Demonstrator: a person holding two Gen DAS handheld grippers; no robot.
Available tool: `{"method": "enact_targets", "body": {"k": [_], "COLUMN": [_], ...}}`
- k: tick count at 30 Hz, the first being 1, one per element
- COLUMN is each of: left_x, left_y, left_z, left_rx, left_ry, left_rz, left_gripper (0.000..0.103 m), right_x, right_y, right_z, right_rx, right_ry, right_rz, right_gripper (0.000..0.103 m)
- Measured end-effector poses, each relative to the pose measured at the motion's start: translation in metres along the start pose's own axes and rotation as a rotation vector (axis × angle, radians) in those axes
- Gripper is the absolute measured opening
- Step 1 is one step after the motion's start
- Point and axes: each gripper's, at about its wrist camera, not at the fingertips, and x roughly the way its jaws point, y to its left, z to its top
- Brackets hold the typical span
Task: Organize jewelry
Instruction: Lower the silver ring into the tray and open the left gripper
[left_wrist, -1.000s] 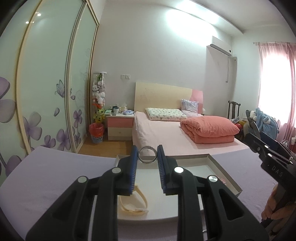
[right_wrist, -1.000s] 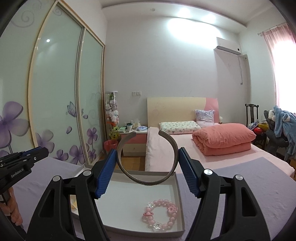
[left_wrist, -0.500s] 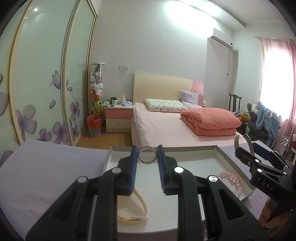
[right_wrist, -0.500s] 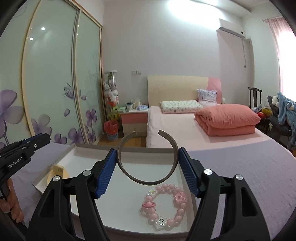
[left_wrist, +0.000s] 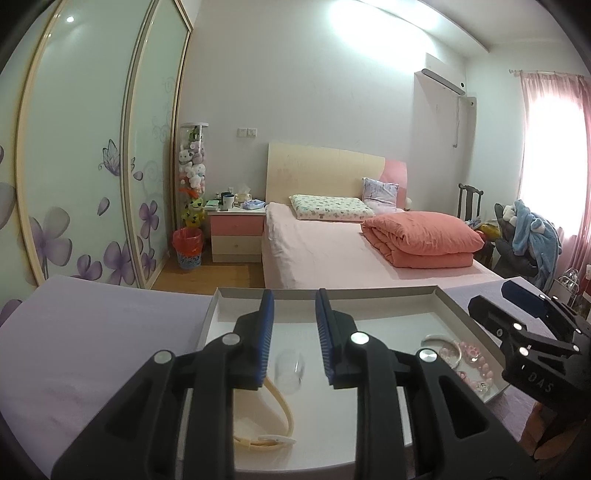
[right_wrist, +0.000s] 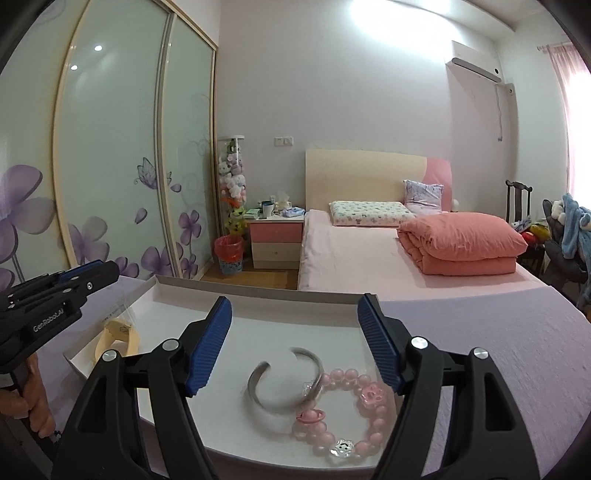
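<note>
A shallow white tray (left_wrist: 448, 301) (right_wrist: 258, 290) lies on a lilac tabletop. My left gripper (left_wrist: 294, 325) is open and empty above a small clear ring (left_wrist: 290, 367) lying in the tray, beside a cream bangle (left_wrist: 282, 411) (right_wrist: 116, 338). My right gripper (right_wrist: 295, 339) is open and empty above a silver open cuff (right_wrist: 282, 384) (left_wrist: 441, 341) that lies in the tray, touching a pink bead bracelet (right_wrist: 343, 413) (left_wrist: 474, 363).
The lilac tabletop (left_wrist: 92, 332) (right_wrist: 498, 350) surrounds the tray. Beyond it stand a pink bed (left_wrist: 351, 254), a bedside cabinet (left_wrist: 236, 236), a red bin (left_wrist: 188, 245) and sliding wardrobe doors (left_wrist: 92, 166). The other gripper shows at each view's edge.
The left gripper opened and the clear ring dropped into the tray. The right gripper opened and the silver cuff now lies in the tray against the bead bracelet.
</note>
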Motion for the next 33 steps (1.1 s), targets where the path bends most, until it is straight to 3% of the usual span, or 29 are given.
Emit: {"method": "enact_targets", "body": {"k": [19, 33], "left_x": [-0.004, -0.031], "left_y": [-0.002, 0.029], "left_z": [0.001, 0.017], "left_rx": [-0.018, -0.069], "left_ry": [-0.001, -0.039], "left_rz": [-0.017, 0.018], "left_gripper": [0.036, 0.039], "right_x": [-0.002, -0.011], "right_y": [-0.005, -0.011], "right_z": [0.001, 0.005], "right_rx": [0.008, 0.017], "right_ry": [-0.019, -0.042], "right_rz": [-0.015, -0.02], "right_gripper": [0.071, 0.071]}}
